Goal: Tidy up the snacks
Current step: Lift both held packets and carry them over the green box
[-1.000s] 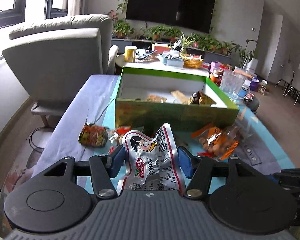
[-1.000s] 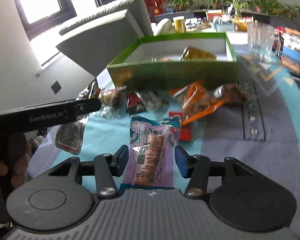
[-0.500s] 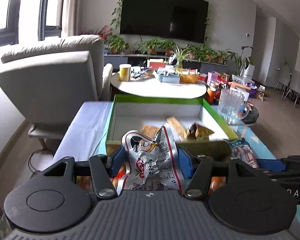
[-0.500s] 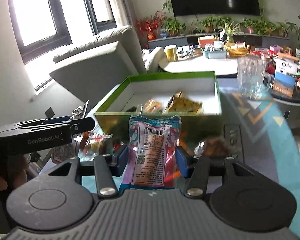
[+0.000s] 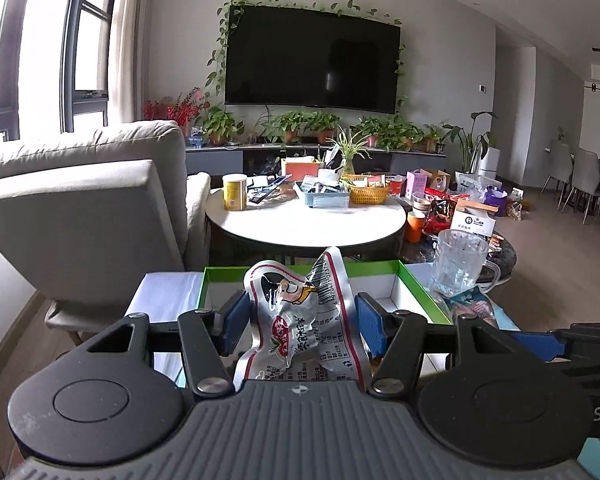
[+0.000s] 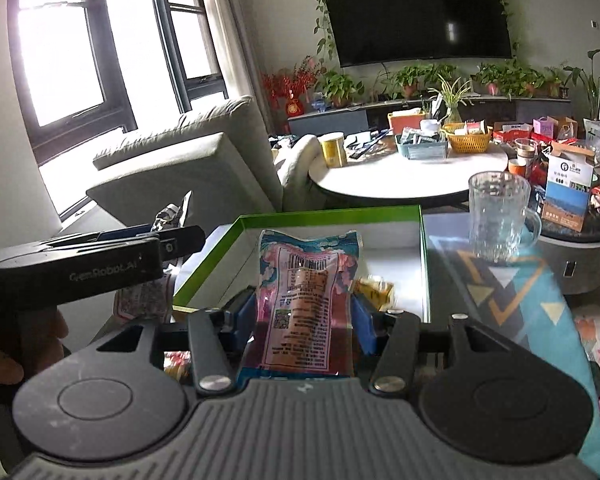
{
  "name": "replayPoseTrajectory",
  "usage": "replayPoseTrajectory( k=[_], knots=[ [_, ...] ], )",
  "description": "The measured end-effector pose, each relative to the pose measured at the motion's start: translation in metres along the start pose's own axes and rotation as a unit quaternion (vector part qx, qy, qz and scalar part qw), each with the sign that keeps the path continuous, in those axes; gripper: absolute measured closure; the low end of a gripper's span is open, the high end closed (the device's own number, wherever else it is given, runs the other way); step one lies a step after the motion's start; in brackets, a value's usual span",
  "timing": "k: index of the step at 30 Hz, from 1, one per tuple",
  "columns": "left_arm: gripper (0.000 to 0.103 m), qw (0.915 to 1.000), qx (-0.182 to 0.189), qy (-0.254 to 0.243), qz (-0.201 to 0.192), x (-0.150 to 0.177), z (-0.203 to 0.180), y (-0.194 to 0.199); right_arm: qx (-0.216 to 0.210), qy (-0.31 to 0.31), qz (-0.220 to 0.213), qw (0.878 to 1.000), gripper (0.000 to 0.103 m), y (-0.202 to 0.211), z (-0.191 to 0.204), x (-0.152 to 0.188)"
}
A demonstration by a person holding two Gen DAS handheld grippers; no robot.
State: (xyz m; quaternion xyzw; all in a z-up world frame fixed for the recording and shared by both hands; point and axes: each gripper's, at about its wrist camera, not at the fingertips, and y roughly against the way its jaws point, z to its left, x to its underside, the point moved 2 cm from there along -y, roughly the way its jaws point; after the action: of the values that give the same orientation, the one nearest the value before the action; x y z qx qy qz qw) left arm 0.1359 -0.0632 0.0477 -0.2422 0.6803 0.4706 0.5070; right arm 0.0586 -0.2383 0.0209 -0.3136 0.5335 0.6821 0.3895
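crinkled silver foil fills the gap of the left tongs (image 5: 298, 322): they are closed on a silver snack packet (image 5: 300, 320) with a cartoon face, pinched near its lower half so the top flares up loose above the blue pads (image 5: 232, 322). the right tongs (image 6: 304, 320) are likewise clamped on a pink and blue snack bag (image 6: 306, 304), gripped low, its upper end standing free. just ahead of and below both tongs lies the green box (image 6: 422, 248), open, with white floor and another yellow snack (image 6: 374, 288) already inside, just right of the pink bag.

risks from here, as i judge them: both packets are slick and held only by their edges, so a small loosening could let either slide out before it is over the box and drop it on the table in front of the rim. the two tongs are close together, the left one crossing just left of the right tongs' view, so they could knock each other when lowering. a glass mug (image 6: 498, 216) stands just right of the box, beyond the right tongs; a wide swing could tip it. releasing from too high may bounce a packet off the green wall.
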Motion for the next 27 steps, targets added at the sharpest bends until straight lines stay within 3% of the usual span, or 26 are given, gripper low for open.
replayPoseTrajectory(
  k=[11,27],
  knots=[
    [0.048,1.0000,-0.005,-0.004,0.005,-0.011,0.005,-0.039,0.014,-0.006,0.000,1.000,0.050,-0.037,-0.010,-0.022],
    [0.048,0.9986,-0.011,-0.008,0.050,-0.007,0.017,-0.112,0.034,-0.032,0.035,0.998,0.050,-0.105,-0.032,-0.029]
  ],
)
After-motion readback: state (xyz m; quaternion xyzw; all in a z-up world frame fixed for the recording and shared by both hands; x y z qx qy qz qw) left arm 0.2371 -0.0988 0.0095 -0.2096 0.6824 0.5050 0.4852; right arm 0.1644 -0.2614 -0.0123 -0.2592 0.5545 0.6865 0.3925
